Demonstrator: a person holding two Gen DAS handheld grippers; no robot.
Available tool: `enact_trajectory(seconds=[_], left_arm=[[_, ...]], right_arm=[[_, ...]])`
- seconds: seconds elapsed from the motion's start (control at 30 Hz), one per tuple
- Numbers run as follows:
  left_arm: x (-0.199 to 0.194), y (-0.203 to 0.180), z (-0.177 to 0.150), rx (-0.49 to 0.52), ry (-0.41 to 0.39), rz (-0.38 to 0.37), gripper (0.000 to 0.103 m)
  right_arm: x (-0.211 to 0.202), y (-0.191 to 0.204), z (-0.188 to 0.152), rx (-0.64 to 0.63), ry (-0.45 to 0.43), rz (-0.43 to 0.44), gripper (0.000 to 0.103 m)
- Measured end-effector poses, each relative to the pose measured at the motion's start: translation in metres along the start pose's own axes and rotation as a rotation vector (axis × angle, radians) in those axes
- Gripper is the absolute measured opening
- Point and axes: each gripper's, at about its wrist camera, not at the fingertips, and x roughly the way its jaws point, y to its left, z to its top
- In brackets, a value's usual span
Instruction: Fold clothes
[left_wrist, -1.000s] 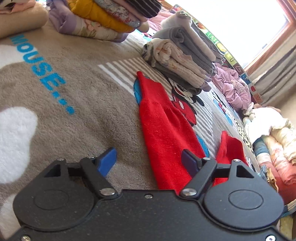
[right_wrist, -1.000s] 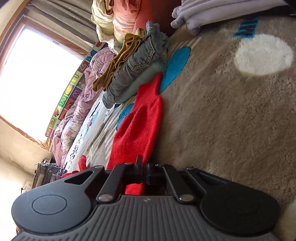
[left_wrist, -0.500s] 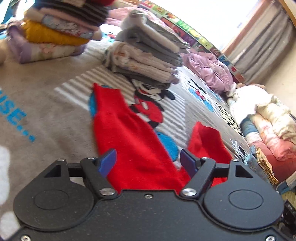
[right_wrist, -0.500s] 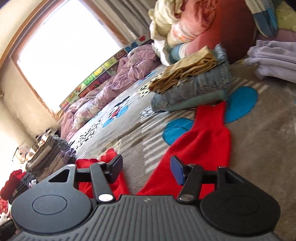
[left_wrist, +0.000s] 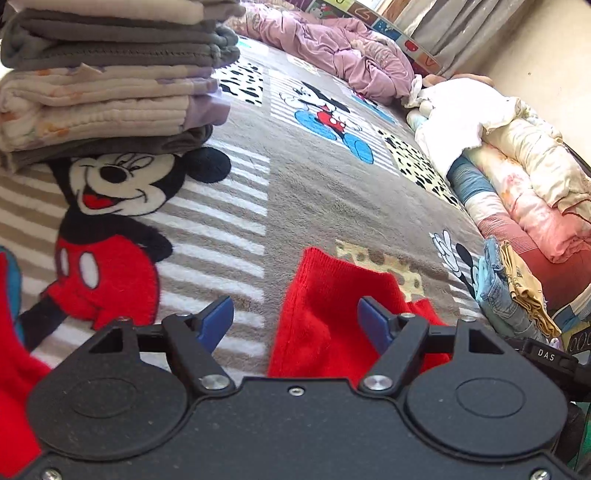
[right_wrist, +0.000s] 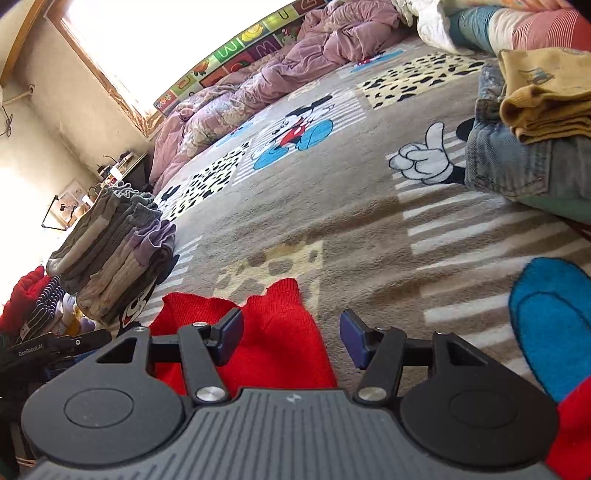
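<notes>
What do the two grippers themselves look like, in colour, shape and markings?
The left gripper has a smooth black body with two round discs, black linkage arms, silver bolts and blue pads. The right gripper looks alike, but its body is ribbed grey with a small white mark.

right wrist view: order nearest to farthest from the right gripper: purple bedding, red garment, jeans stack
1. red garment: just ahead of the right gripper, under its left finger.
2. jeans stack: right side, mid-distance on the blanket.
3. purple bedding: far edge, below the window.
</notes>
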Motion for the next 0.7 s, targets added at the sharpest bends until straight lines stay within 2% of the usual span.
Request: enact_trajectory(seconds=[0.1,0.13,0.17,0.2,0.23,0.27,0.33,0.37,0.4,0.47,0.5,0.57,0.63,0.7], left_arm=[[0.023,-0.002,0.005,0.018,0.044,0.007,0.07],[0.029,-0.002,0.005,0.017,0.061,-0.01,0.057],[0.034,-0.002,0.004,0.019,0.077,-0.034,0.043],[0.038,-0.002,0.004,0.019,0.093,-0.059,0.006],[0.038,0.001,0.005,-0.003,0.102,-0.103,0.005],[0.034,0.012,0.007,-0.09,0.093,-0.2,0.005],[0.029,0.036,0.011,-0.263,0.077,-0.363,0.005],[0.032,0.045,0.012,-0.302,0.072,-0.377,0.005],[0.041,0.052,0.012,-0.33,0.094,-0.345,0.005],[0.06,0.062,0.007,-0.366,0.155,-0.297,0.005],[0.065,0.067,0.004,-0.381,0.162,-0.294,0.007],[0.068,0.077,0.001,-0.441,0.165,-0.318,0.011],[0.064,0.078,0.001,-0.44,0.155,-0.316,0.011],[0.056,0.077,0.002,-0.426,0.132,-0.298,0.012]], right_arm=[[0.019,-0.008,0.005,-0.005,0.055,-0.012,0.059],[0.023,-0.011,0.004,-0.001,0.08,0.016,0.057],[0.028,-0.013,0.004,0.004,0.104,0.044,0.051],[0.031,-0.016,0.004,0.024,0.115,0.093,0.019],[0.028,-0.021,0.004,0.052,0.107,0.127,0.01],[0.026,-0.026,0.004,0.081,0.096,0.16,0.01],[0.002,-0.048,0.007,0.211,-0.006,0.25,0.01],[-0.009,-0.059,0.008,0.276,-0.058,0.293,0.01],[-0.014,-0.068,0.007,0.309,-0.093,0.294,0.01],[-0.003,-0.084,0.001,0.313,-0.058,0.201,0.01],[0.005,-0.091,-0.003,0.341,-0.025,0.188,0.011],[0.01,-0.101,-0.007,0.394,-0.011,0.223,0.01],[0.003,-0.099,-0.004,0.377,-0.026,0.201,0.014],[-0.009,-0.094,-0.001,0.32,-0.07,0.126,0.021]])
